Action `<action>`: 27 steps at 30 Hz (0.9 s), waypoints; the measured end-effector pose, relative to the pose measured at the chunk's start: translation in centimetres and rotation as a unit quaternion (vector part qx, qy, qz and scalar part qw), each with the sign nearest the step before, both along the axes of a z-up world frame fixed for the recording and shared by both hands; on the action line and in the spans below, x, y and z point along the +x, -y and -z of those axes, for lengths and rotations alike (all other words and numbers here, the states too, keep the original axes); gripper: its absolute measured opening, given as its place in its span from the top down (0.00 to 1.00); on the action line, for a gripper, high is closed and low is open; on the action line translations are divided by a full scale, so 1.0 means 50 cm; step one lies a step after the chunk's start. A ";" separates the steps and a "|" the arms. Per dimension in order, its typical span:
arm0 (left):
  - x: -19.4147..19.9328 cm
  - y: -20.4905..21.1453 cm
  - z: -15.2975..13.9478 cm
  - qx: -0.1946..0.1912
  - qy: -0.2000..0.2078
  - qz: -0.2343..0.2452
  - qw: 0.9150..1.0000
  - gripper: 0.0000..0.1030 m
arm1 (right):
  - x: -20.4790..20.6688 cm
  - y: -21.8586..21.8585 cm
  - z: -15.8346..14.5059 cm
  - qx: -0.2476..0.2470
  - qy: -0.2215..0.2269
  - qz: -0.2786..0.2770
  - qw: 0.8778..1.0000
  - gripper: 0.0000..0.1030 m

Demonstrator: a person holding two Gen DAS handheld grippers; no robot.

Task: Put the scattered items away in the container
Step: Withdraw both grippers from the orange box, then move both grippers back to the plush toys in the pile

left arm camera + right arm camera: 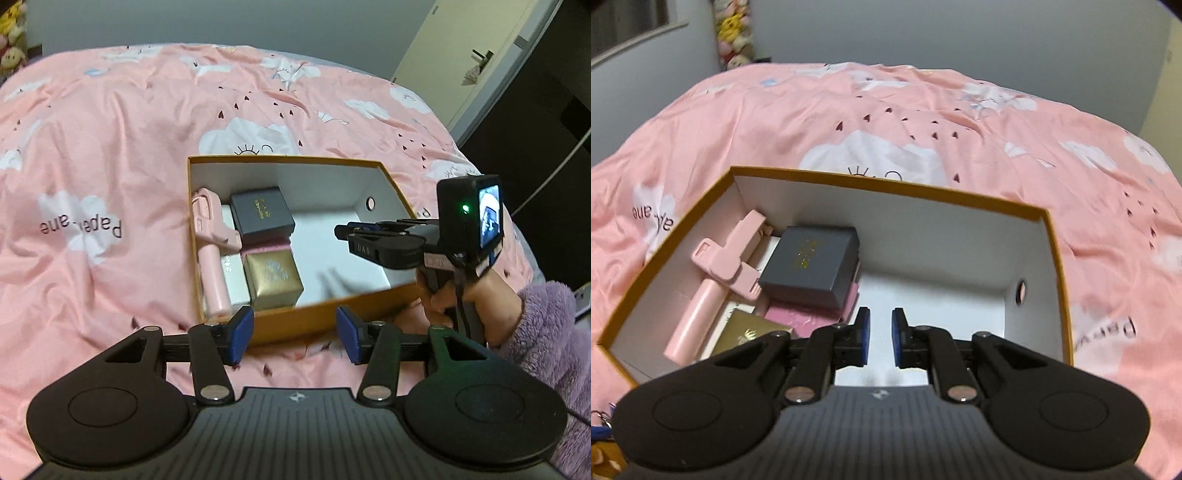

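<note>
Risk entry: left gripper [294, 334], fingers spread and empty, and right gripper [880, 341], fingers narrowly parted and empty, crowd the orange box [391, 182]; a nudge could shift it on the soft bedspread [110, 147].

On my pink bedsheet [110, 147] I read upside-down letters, "Pape…ane". Gold print on the dark box [263, 214] stayed illegible.
</note>
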State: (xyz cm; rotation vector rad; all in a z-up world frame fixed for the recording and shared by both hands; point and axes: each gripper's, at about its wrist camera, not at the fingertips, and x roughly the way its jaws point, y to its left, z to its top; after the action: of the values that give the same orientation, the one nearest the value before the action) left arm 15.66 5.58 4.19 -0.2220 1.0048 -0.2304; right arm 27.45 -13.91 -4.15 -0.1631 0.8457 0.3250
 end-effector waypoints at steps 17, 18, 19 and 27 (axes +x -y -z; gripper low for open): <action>-0.219 0.002 -0.037 0.033 0.050 -0.054 0.997 0.37 | -0.252 -0.010 -0.097 0.044 0.111 -0.014 0.993 0.78; -0.233 -0.004 -0.035 0.027 0.054 -0.063 0.996 0.37 | -0.273 -0.011 -0.106 0.052 0.111 -0.022 0.992 0.76; -0.246 -0.008 -0.032 0.024 0.057 -0.071 0.996 0.37 | -0.292 -0.011 -0.115 0.057 0.111 -0.029 0.992 0.76; -0.330 -0.030 0.003 0.018 0.075 -0.125 0.989 0.36 | -0.426 0.005 -0.150 0.094 0.112 -0.046 0.988 0.68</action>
State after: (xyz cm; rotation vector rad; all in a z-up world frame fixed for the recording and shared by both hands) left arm -0.83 7.06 4.03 -0.2895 0.8215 -0.0004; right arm 6.13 -14.18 3.34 -0.0604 0.5825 0.4628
